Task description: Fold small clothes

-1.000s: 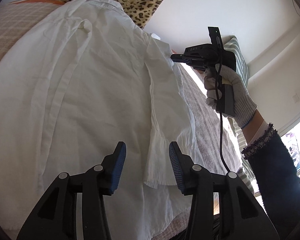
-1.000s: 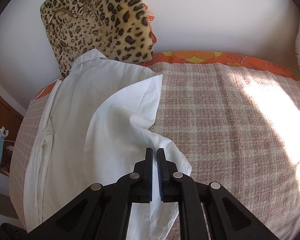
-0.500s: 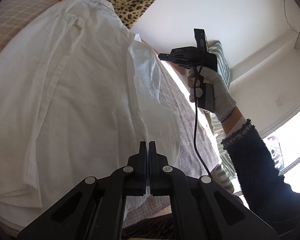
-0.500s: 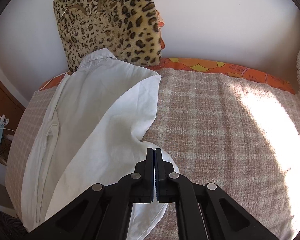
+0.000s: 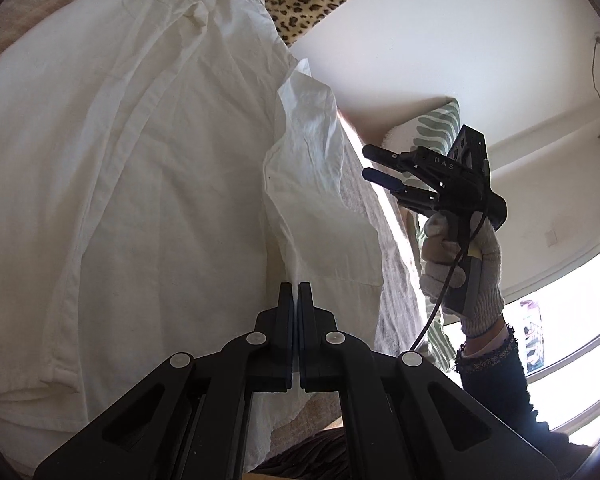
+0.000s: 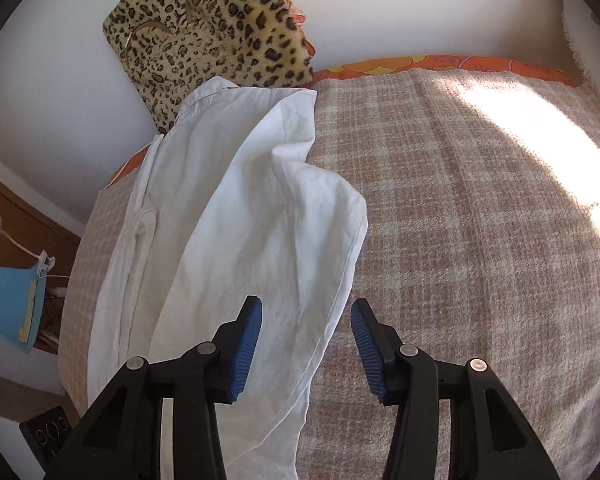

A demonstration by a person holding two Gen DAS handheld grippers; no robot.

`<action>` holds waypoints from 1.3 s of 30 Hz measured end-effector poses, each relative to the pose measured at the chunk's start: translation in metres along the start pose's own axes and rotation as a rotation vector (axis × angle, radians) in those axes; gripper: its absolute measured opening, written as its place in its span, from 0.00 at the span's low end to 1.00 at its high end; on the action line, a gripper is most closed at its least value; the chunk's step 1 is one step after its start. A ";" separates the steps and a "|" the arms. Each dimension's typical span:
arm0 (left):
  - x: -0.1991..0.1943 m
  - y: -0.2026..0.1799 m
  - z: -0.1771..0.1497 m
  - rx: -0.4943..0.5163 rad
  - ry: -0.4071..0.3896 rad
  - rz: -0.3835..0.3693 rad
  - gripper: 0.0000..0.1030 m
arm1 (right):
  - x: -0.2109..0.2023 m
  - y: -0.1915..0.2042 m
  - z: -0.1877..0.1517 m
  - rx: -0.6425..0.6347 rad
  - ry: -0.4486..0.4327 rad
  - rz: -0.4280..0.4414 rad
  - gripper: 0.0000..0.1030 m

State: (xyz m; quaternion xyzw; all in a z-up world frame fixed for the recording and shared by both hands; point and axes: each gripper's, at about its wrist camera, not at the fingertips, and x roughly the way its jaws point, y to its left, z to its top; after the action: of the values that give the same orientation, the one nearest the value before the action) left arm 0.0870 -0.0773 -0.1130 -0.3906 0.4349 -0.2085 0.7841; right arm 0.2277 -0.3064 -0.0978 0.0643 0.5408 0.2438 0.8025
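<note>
R gripper [image 6: 306, 344] now opening, dropped shirt [image 6: 236, 240] flap; L gripper [image 5: 298, 292] clamped.

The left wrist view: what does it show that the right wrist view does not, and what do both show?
Only the left wrist view shows the right gripper from outside, held by a gloved hand, its fingers opening and empty, plus a window. Only the right wrist view shows a blue lamp and a sunlit patch on the blanket. Both show the white shirt, the leopard-print cushion and the plaid blanket.
</note>
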 end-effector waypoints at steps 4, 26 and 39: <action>0.002 -0.001 0.000 0.005 0.009 -0.011 0.00 | -0.029 0.025 -0.044 -0.065 0.027 0.057 0.47; 0.000 -0.023 -0.004 0.021 0.019 -0.087 0.00 | -0.067 0.038 -0.146 0.055 0.148 0.385 0.00; 0.019 -0.022 -0.023 0.148 0.103 0.092 0.02 | -0.055 0.050 -0.149 -0.170 0.179 0.048 0.22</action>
State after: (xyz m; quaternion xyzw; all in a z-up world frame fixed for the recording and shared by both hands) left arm 0.0781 -0.1132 -0.1128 -0.2998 0.4753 -0.2236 0.7964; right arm 0.0611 -0.3122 -0.0942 -0.0130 0.5859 0.3126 0.7475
